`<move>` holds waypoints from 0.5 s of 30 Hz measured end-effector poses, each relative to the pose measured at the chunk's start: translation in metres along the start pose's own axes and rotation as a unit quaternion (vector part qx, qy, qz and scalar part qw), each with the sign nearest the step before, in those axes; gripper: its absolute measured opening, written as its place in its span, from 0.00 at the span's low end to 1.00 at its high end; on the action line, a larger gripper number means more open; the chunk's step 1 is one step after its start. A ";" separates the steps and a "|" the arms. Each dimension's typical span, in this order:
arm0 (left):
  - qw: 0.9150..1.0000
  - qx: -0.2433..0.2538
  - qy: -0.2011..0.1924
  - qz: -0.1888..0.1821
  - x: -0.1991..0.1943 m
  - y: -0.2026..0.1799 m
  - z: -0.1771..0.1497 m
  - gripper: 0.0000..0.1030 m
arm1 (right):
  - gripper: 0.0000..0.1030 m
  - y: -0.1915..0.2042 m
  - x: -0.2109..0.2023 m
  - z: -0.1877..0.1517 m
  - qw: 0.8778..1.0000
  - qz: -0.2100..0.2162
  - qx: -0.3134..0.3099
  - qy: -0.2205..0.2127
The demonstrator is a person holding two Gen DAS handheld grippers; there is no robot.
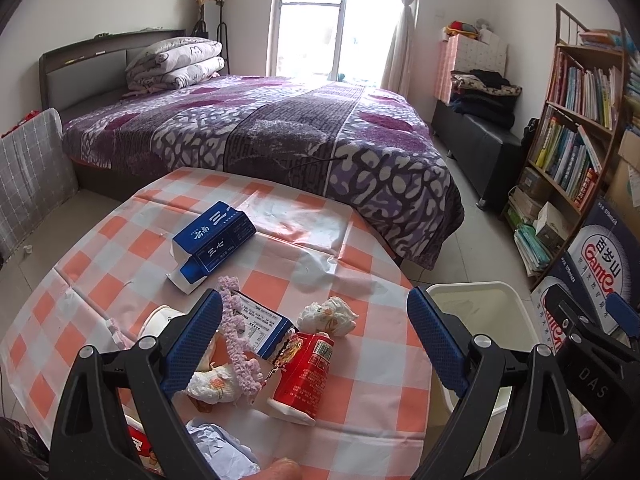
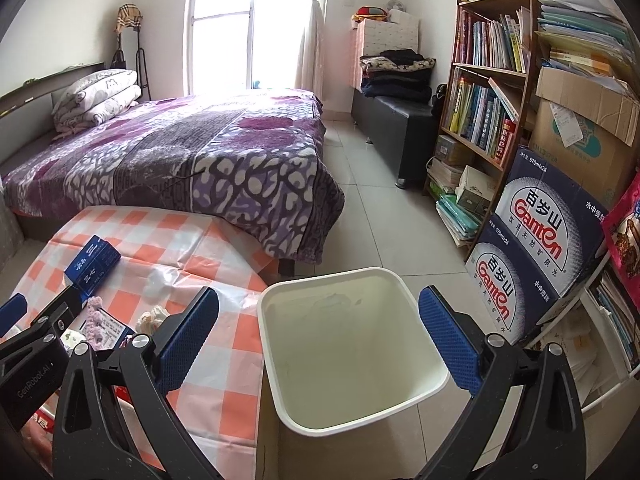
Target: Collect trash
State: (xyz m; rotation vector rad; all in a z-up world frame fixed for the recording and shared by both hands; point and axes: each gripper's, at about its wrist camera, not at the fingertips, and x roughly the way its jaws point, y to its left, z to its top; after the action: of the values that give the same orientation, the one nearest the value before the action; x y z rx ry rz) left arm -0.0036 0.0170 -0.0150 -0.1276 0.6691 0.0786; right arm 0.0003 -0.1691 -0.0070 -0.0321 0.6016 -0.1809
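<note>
Probably the red carton (image 1: 303, 372) on the desk (image 1: 360, 384) is light and crushable, best pinched across its flat sides, both grippers' fingers (image 1: 194, 344) spread apart, empty.

water cartons (image 2: 536, 240) – "ganten", seemingly "570ml×24"

This is a bedroom in a home. A bed (image 1: 256, 128) with a purple patterned blanket fills the middle of the frame, folded quilts (image 1: 174, 62) stacked at its head in the upper left. A tall bright window (image 1: 312, 16) with a curtain stands at top centre. At the right edge a bookshelf (image 2: 484, 92) is packed with books, cardboard boxes (image 2: 536, 248) piled beside it. Folded clothes (image 2: 396, 72) lie on a dark bench by the far wall. A table with a checked cloth (image 1: 120, 248) sits in the lower left.
</note>
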 end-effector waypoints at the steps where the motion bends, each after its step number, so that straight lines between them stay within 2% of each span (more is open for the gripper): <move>1: 1.000 0.000 0.000 0.001 0.000 0.001 0.000 0.88 | 0.93 0.000 0.001 -0.001 1.000 0.001 0.000 0.002; 15: 1.000 -0.003 0.003 0.001 0.003 0.005 -0.002 0.88 | 0.93 0.004 0.003 -0.001 1.000 0.004 0.000 0.006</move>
State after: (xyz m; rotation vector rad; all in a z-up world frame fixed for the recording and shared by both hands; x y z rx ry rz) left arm -0.0035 0.0217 -0.0187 -0.1331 0.6744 0.0829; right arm 0.0023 -0.1654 -0.0099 -0.0294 0.6135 -0.1731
